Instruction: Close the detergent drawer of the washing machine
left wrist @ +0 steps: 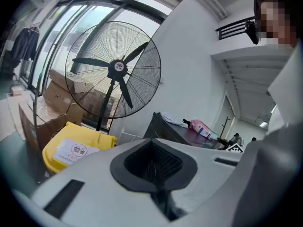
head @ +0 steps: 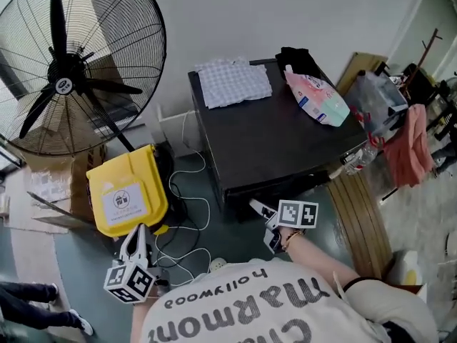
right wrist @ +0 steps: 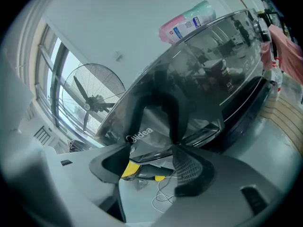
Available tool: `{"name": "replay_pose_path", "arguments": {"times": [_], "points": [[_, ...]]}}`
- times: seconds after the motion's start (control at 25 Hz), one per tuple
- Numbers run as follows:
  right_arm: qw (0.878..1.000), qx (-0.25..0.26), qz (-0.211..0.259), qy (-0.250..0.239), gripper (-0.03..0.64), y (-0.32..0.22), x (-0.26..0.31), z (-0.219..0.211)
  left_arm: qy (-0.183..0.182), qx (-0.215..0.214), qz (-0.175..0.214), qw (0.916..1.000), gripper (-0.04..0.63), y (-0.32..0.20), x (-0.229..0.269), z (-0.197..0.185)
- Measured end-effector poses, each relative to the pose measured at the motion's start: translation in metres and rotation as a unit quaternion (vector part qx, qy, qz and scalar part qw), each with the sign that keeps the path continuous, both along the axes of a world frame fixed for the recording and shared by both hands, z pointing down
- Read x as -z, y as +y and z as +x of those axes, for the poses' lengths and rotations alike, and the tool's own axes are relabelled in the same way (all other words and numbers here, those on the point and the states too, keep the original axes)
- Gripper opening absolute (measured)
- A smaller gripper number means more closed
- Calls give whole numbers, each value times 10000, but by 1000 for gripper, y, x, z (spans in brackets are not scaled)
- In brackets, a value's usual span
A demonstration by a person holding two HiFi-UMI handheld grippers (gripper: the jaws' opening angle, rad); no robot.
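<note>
The dark washing machine stood by the wall. A folded checked cloth and a pink bag lay on its top. The right gripper was up close to the front of the machine, near its top corner. Its jaws were wide open and were not squeezing anything. The detergent drawer, a grey front with the brand name on it, sat right ahead of those jaws. It was just past their tips. I could not tell for sure how far it stuck out.

The left gripper was low and off to the side, near the yellow box. Its jaws were closed with nothing in them.

I think the job here was a push, not a grab. It would be best to lay one jaw flat on the middle of the drawer front and push straight in, slow and even. Pushing on one end could make the drawer go crooked and stick. The push should stop when the front lined up with the panel beside it. The left gripper could stay out of the way.
</note>
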State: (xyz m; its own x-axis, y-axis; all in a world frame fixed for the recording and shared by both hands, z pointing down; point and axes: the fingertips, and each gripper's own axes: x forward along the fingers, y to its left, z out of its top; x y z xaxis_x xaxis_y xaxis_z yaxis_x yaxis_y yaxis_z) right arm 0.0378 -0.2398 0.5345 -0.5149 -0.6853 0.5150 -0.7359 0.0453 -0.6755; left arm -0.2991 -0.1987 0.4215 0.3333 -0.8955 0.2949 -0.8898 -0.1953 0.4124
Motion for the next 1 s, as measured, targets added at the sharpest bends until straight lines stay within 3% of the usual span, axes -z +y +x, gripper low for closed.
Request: {"name": "replay_pose_path", "arguments": {"times": [0.12,0.4,0.6,1.0], "points": [[9999,83,-15,-108,298,3,-3,1,0,201,13,9998,8,12,6,15],[9958,450,-607,-518,296,26,7,-5,322,641,-26,9974,8,43,16,70],[9940,789,-112,-747,284,24,58,6,381,700,170,9967,8,55,36,118],[9774,1038,1161,-1429,129,32,164,44,541,1119,953,9876,8,103,94,188]]}}
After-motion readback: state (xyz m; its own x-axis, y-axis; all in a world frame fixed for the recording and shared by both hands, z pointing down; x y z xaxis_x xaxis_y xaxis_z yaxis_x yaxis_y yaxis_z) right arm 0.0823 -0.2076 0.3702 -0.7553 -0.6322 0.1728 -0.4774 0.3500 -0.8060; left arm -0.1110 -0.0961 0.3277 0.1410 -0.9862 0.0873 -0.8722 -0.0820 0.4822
